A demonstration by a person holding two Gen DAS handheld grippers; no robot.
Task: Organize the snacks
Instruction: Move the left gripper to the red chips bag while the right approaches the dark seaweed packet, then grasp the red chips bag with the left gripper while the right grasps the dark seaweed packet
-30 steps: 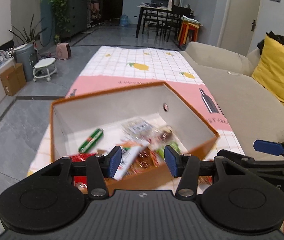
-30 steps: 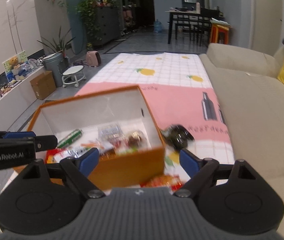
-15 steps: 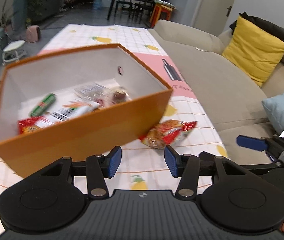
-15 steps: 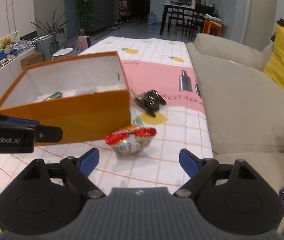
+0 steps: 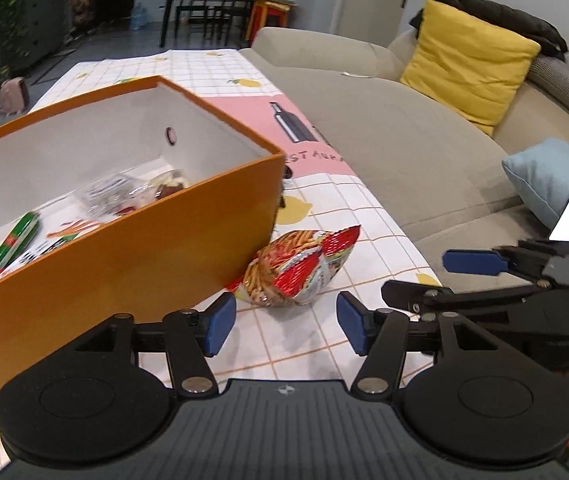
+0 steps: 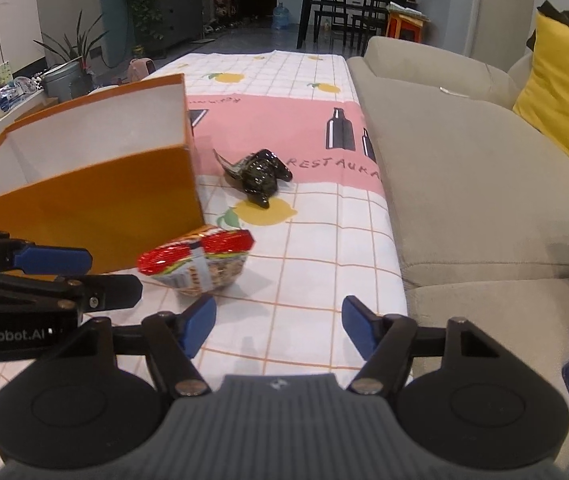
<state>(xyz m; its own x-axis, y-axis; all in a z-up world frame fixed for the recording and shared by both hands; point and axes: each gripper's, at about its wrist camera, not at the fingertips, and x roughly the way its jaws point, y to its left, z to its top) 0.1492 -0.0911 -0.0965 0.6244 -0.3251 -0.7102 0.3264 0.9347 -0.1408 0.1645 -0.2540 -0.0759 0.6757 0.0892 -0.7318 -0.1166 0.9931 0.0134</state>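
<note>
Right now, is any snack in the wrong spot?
Yes, two snacks lie outside the orange box on the tablecloth while others sit inside it. A red snack bag lies against the box's near corner, and a crumpled black packet lies farther back, beside the box. Nothing looks spilled or torn.

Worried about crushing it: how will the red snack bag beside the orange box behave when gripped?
The red snack bag looks puffy and crinkled, so it probably yields and crackles. Its glossy film may slip. The stick snacks pictured suggest brittle contents, probably light.
</note>
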